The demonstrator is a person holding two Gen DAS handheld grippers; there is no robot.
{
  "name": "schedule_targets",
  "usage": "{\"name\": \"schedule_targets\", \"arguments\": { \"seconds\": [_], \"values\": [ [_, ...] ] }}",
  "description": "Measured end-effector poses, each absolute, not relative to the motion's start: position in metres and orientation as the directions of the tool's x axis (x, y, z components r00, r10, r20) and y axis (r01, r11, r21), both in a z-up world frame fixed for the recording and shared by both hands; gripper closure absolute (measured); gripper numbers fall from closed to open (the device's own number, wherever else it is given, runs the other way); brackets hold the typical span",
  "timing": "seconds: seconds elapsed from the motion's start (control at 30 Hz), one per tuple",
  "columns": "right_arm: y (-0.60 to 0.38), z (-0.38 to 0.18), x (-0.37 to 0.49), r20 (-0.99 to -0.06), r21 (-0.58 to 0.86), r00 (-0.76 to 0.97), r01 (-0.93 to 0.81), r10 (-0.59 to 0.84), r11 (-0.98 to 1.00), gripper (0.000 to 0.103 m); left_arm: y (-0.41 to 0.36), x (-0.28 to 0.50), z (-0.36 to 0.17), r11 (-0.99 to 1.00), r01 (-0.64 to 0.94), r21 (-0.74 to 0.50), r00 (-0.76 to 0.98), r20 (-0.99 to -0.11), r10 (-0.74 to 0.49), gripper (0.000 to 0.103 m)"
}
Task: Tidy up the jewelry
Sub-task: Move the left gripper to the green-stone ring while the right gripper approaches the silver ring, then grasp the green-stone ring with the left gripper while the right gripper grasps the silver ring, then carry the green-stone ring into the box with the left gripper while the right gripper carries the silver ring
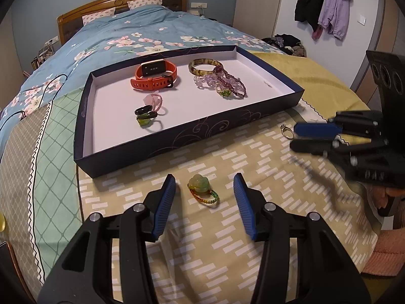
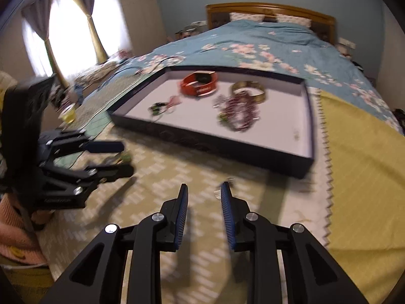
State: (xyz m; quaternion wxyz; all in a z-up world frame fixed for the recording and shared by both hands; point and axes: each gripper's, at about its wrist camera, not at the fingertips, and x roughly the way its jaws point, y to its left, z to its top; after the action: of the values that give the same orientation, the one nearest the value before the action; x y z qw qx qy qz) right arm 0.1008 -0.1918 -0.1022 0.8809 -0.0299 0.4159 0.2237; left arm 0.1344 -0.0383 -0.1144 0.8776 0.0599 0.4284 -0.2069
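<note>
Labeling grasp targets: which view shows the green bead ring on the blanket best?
Left wrist view: the green bead ring is sharp, centred between the open left gripper fingers. In the right wrist view it is only a motion-blurred green smudge beside that gripper.

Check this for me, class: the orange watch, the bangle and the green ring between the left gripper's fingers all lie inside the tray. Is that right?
Not quite. The watch and bangle lie inside the tray, but the green ring lies outside it, on the bedspread in front, between the open left gripper's fingers. The left wrist view shows this.
</note>
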Motion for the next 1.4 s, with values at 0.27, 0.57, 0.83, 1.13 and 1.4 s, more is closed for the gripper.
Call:
{"name": "schedule_targets", "arguments": {
  "seconds": [0.27, 0.57, 0.83, 1.13, 1.4],
  "values": [
    [-0.190, -0.112, 0.117, -0.779, 0.071, 0.560, -0.367, 0.282, 0.927, 0.077, -0.038, 0.134, -0.115, 0.908, 0.415, -0.064, 0.544, -0.782, -0.304, 0.062],
    [-0.187, -0.111, 0.117, -0.776, 0.052, 0.568, -0.376, 0.274, 0.925, 0.087, -0.039, 0.132, -0.114, 0.913, 0.404, -0.060, 0.553, -0.779, -0.295, 0.083],
    [-0.193, -0.103, 0.112, -0.740, 0.102, 0.590, -0.375, 0.323, 0.921, 0.087, -0.037, 0.128, -0.109, 0.914, 0.401, -0.070, 0.564, -0.767, -0.306, 0.085],
    [-0.195, -0.086, 0.106, -0.683, 0.147, 0.625, -0.389, 0.378, 0.910, 0.087, -0.034, 0.124, -0.090, 0.919, 0.388, -0.069, 0.610, -0.728, -0.312, 0.085],
    [-0.194, -0.076, 0.106, -0.656, 0.159, 0.642, -0.397, 0.397, 0.904, 0.087, -0.032, 0.123, -0.077, 0.923, 0.378, -0.070, 0.639, -0.702, -0.315, 0.085]
  ]
}}
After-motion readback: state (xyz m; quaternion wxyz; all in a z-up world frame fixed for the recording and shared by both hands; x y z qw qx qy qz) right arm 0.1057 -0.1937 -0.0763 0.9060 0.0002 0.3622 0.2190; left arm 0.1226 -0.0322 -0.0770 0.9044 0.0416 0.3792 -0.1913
